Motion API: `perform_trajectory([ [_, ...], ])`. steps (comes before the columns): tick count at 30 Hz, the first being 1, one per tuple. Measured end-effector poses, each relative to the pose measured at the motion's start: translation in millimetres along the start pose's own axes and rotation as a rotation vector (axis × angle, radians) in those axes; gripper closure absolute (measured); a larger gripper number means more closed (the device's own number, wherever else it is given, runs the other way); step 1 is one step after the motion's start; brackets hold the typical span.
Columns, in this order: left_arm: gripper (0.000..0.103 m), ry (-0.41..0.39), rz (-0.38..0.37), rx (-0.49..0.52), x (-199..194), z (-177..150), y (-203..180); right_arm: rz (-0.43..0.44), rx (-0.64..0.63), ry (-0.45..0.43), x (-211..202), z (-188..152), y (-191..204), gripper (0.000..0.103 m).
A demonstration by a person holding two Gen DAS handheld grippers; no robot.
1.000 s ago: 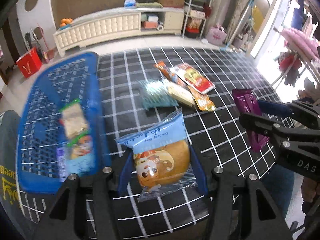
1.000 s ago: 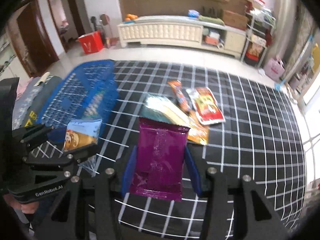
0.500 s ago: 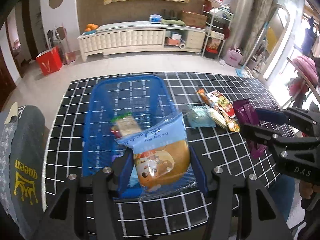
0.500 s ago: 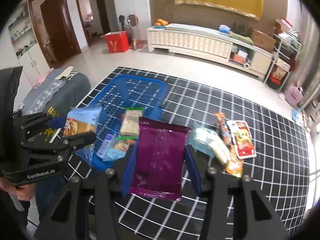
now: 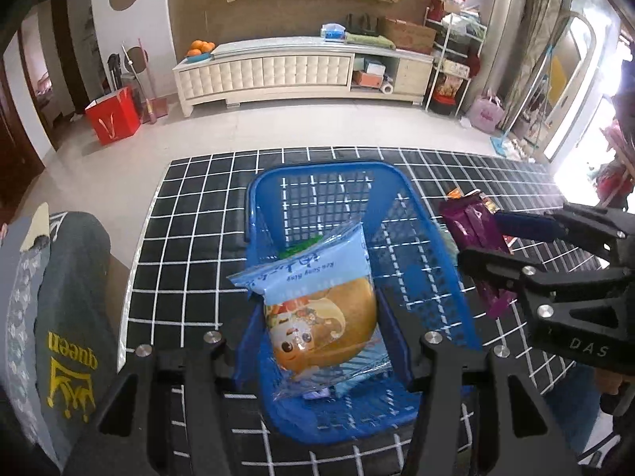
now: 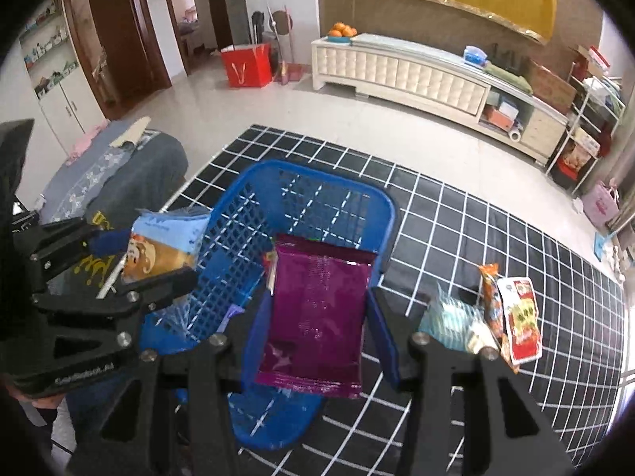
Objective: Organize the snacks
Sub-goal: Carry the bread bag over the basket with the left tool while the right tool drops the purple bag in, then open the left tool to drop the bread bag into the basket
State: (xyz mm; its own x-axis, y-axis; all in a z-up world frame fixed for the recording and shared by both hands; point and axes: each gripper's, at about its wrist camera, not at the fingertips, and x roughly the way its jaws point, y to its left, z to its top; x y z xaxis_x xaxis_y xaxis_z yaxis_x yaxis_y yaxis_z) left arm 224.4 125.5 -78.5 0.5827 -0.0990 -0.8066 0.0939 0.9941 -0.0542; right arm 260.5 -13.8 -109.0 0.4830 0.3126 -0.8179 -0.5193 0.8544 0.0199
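Observation:
My left gripper (image 5: 317, 341) is shut on a blue bread packet (image 5: 317, 309) with a cartoon face, held above the blue mesh basket (image 5: 432, 289). My right gripper (image 6: 317, 337) is shut on a purple snack pouch (image 6: 317, 309), held over the same basket (image 6: 238, 246). Each gripper shows in the other's view: the right one with the purple pouch (image 5: 476, 238) at the basket's right side, the left one with the bread packet (image 6: 158, 250) at its left side. A few packets lie in the basket, mostly hidden.
The basket stands on a black table (image 6: 496, 238) with a white grid. Several loose snack packets (image 6: 496, 317) lie on the table right of the basket. A grey cushion (image 5: 71, 297) sits at the table's left edge. Beyond is tiled floor and a white cabinet (image 5: 278, 71).
Both grippers have moved left with their packets, from above the loose snacks to above the basket. The basket now sits centred under them.

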Motion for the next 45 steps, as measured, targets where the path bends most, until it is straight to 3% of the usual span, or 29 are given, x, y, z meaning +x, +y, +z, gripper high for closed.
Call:
perform_trajectory([
  [7,0.051,0.016,0.000,-0.002,26,16,18,-0.048,-0.028,0.079,51,17,1,0.050],
  [11,0.051,0.031,-0.003,-0.036,41,21,31,-0.098,-0.019,0.079,62,19,-1,0.048],
  [13,0.051,0.038,-0.017,-0.039,45,21,34,-0.111,-0.017,0.068,62,20,-1,0.037],
  [15,0.051,0.042,-0.006,-0.033,48,19,34,-0.126,-0.025,0.050,61,20,-2,0.014],
  [16,0.051,0.044,-0.001,-0.029,50,18,34,-0.125,-0.025,0.037,59,20,-2,0.013],
  [26,0.051,0.040,-0.013,-0.011,48,16,24,-0.117,-0.020,0.025,45,15,-3,0.012],
  [45,0.051,0.091,-0.017,0.030,79,33,-10,-0.128,0.085,0.059,50,2,-58,0.012],
])
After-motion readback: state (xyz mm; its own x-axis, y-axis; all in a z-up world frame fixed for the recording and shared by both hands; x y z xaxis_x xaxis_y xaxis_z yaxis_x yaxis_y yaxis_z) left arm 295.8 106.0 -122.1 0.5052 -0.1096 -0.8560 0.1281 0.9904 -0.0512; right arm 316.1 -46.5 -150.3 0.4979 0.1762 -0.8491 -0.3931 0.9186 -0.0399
